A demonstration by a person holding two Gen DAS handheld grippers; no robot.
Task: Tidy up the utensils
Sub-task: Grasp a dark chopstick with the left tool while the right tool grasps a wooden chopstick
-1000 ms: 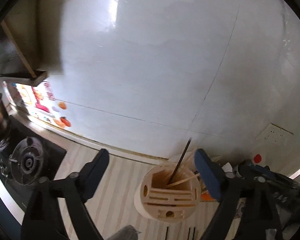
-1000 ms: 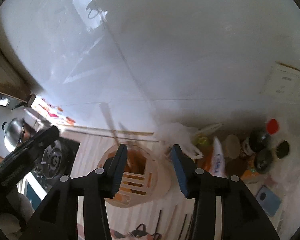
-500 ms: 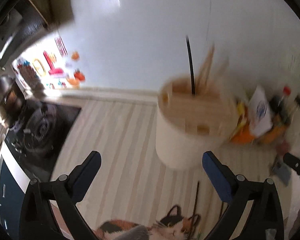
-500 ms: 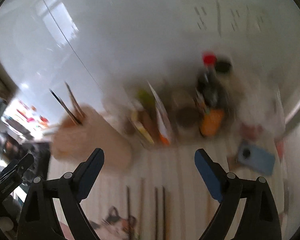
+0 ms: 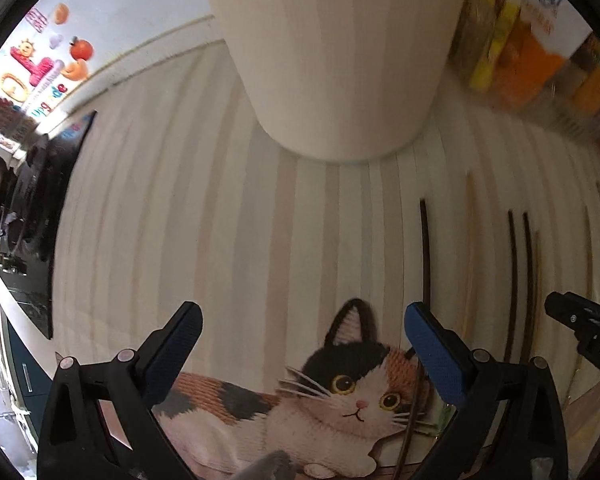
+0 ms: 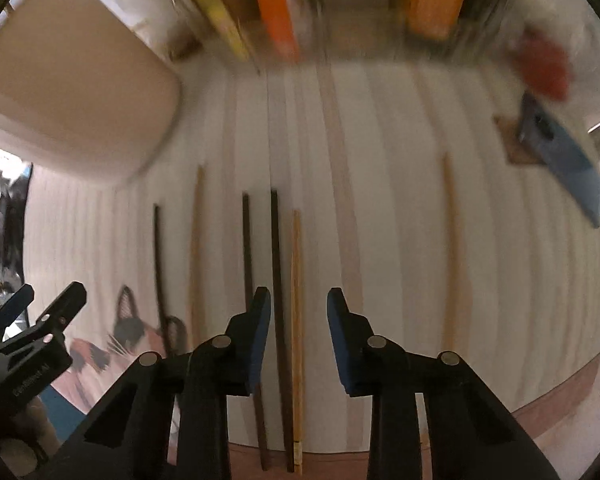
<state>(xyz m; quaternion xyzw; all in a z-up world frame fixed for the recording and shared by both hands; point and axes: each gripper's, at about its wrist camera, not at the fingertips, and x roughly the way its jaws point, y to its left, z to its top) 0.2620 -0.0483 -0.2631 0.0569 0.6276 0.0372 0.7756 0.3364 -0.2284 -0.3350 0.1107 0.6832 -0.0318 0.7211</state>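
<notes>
Several dark and pale chopsticks lie side by side on the striped mat (image 6: pixel 400 200). My right gripper (image 6: pixel 298 296) points straight down over them. Its jaws are closing, with one dark chopstick (image 6: pixel 275 260) and one pale chopstick (image 6: pixel 296 260) between the pads, which do not touch either stick. My left gripper (image 5: pixel 300 314) hangs wide open over the cat picture (image 5: pixel 340 392) with nothing between its fingers. The beige utensil holder (image 5: pixel 340 40) stands just beyond it, and its top is out of view. A dark chopstick (image 5: pixel 424 256) lies near the left gripper's right finger.
Packets and bottles (image 6: pixel 276 8) line the wall behind the mat. A blue phone (image 6: pixel 560 160) lies at the right. The stove (image 5: pixel 32 200) is at the left. In the right wrist view the left gripper (image 6: pixel 32 320) shows at the lower left.
Both grippers dropped from facing the wall and the holder's top to close above the mat, tilting downward. The right jaws widened, then narrowed around two chopsticks. The left jaws opened slightly.
</notes>
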